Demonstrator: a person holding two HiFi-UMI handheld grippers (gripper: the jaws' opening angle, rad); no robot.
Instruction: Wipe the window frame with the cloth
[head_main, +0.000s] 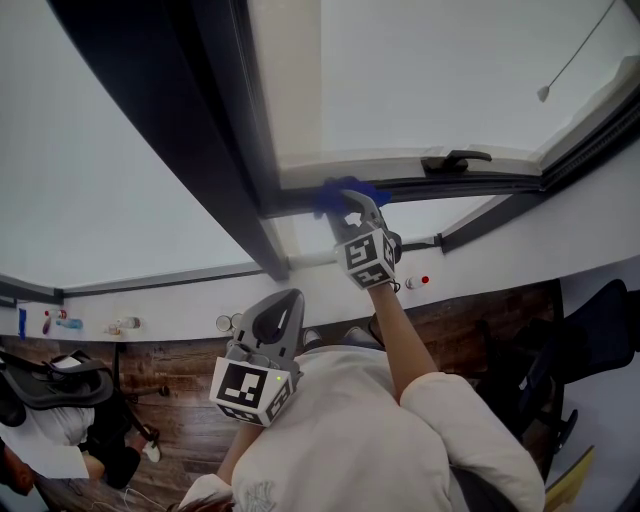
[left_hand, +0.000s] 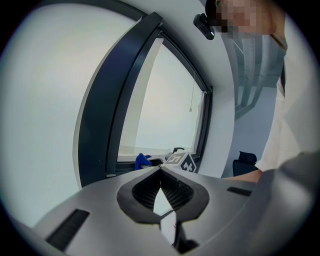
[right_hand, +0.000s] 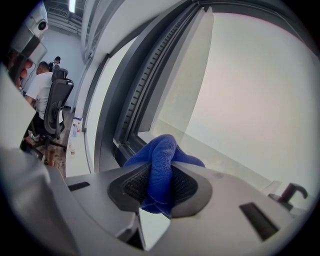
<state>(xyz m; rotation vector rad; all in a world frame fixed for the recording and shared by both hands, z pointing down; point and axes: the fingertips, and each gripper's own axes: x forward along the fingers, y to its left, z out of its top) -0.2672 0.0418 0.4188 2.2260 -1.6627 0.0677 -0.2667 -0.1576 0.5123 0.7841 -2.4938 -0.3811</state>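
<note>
- Where the lower bar of the frame (head_main: 440, 185) meets a dark post (head_main: 225, 170), the right gripper (head_main: 352, 208) holds the blue cloth (head_main: 340, 192) against the bar, at the end of an outstretched arm.
- Its jaws are clamped on the cloth. A fold is pinched between the ribbed pads (right_hand: 134, 186), and the rest bunches out past the tips toward the frame's corner.
- The left gripper (head_main: 284, 304) sits close to the person's chest, well apart from the frame and the cloth. Its jaws are drawn together at the tips with nothing between them.
- A dark handle (head_main: 455, 158) sits on the frame, to the right of the cloth.
- A thin cord (head_main: 580, 50) with a small weight at its end hangs in front of the pane, farther right.
- A white ledge (head_main: 180, 318) runs along the wall beside the frame, with a few small bottles (head_main: 68, 323) toward its left end.
- An office chair (head_main: 55, 382) stands on the wood floor (head_main: 185, 365) at the left.
</note>
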